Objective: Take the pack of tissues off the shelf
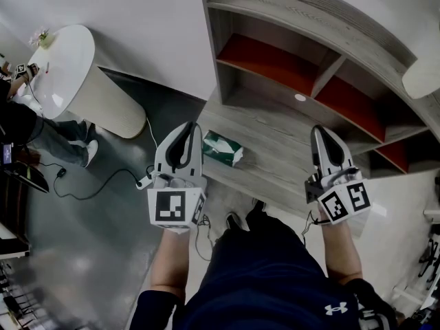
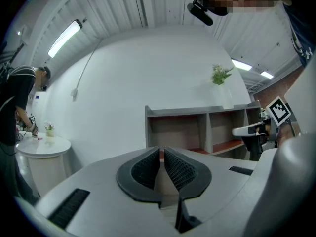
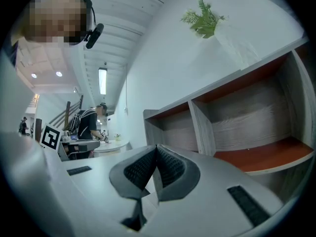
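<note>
The pack of tissues point(image 1: 223, 148), green and white, lies on the low open ledge of the grey wooden shelf point(image 1: 275, 126) near its left end. My left gripper point(image 1: 191, 126) hovers just left of the pack, its jaws shut with nothing between them. My right gripper point(image 1: 320, 129) is over the same ledge further right, shut and empty too. In the left gripper view the left gripper point(image 2: 161, 149) points at the shelf point(image 2: 197, 127) from a distance. The right gripper point(image 3: 156, 147) faces the shelf's red-floored compartments point(image 3: 261, 154). The pack is hidden in both gripper views.
A round white table point(image 1: 62, 67) stands left of the shelf, with a person point(image 1: 20, 126) beside it. A cable point(image 1: 103, 184) trails over the dark floor. A potted plant point(image 2: 219, 74) sits on top of the shelf. The holder's legs fill the bottom of the head view.
</note>
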Action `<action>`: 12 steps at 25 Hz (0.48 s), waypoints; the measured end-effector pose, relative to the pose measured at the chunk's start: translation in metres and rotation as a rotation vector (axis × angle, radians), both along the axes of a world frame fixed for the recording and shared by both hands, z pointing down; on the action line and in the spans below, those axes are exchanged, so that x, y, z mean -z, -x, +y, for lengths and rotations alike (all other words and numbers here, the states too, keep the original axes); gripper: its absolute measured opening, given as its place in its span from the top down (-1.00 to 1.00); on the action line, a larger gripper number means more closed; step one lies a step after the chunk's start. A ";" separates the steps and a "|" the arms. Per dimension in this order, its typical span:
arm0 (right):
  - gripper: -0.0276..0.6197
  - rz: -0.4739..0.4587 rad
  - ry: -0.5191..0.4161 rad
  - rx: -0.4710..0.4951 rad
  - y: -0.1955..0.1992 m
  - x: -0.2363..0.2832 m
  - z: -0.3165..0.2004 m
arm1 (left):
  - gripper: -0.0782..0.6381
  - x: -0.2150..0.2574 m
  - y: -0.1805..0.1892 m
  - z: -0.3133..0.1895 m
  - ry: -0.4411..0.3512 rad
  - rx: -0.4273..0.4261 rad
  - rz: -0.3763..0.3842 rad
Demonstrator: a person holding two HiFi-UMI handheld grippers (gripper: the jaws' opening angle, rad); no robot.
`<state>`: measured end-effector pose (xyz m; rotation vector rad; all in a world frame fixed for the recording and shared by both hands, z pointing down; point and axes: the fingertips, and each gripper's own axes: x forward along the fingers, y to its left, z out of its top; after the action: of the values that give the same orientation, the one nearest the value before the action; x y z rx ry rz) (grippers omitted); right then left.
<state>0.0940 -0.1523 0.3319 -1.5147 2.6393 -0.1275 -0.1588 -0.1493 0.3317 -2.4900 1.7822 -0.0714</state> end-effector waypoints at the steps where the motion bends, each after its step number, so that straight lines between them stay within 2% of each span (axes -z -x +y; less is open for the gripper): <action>1: 0.88 -0.001 0.001 0.000 0.000 0.000 0.000 | 0.67 -0.001 0.001 0.000 0.002 0.000 0.000; 12: 0.88 -0.002 0.009 0.002 0.006 -0.003 -0.002 | 0.67 -0.004 0.003 -0.001 0.015 -0.006 0.003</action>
<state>0.0884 -0.1547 0.3348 -1.5136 2.6421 -0.1417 -0.1616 -0.1507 0.3354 -2.5064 1.7820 -0.0812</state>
